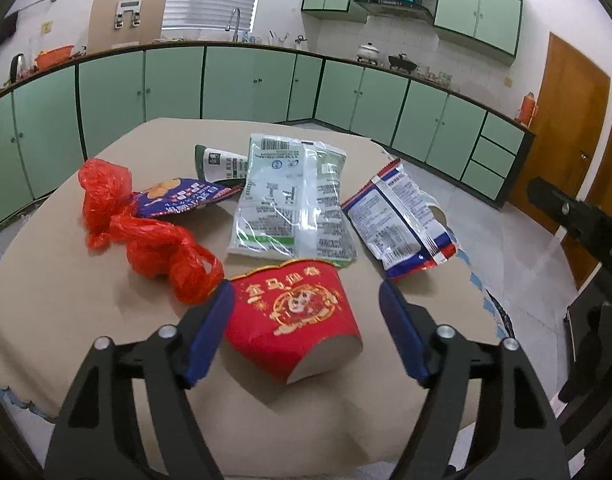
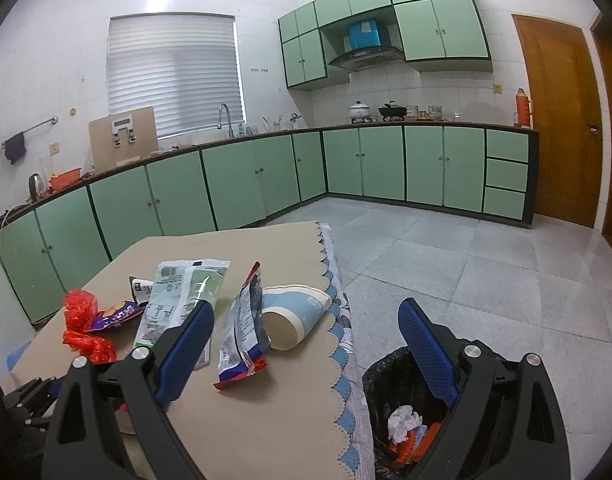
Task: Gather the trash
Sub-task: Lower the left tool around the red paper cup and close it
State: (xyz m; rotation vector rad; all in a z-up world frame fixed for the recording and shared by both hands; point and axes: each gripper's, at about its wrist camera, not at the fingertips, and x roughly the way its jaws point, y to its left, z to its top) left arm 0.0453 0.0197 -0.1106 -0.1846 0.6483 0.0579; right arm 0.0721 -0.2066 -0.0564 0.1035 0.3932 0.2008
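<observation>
Trash lies on a tan table (image 1: 65, 320). In the left wrist view a red paper cup (image 1: 293, 316) lies on its side between the open fingers of my left gripper (image 1: 306, 300), not gripped. Behind it are a crumpled red plastic bag (image 1: 145, 228), a purple snack wrapper (image 1: 177, 196), a green-white pouch (image 1: 289, 204) and a red-white-blue wrapper (image 1: 402, 224). My right gripper (image 2: 306, 320) is open and empty over the table's right edge. Below it a black-lined bin (image 2: 410, 408) holds crumpled paper. A blue paper cup (image 2: 297, 312) lies near that edge.
The table's scalloped right edge (image 2: 338, 340) borders grey tiled floor (image 2: 466, 264). Green kitchen cabinets (image 2: 225, 184) run along the back walls. A wooden door (image 2: 558, 120) is at the right. The right gripper's black body (image 1: 578, 216) shows at the left view's right side.
</observation>
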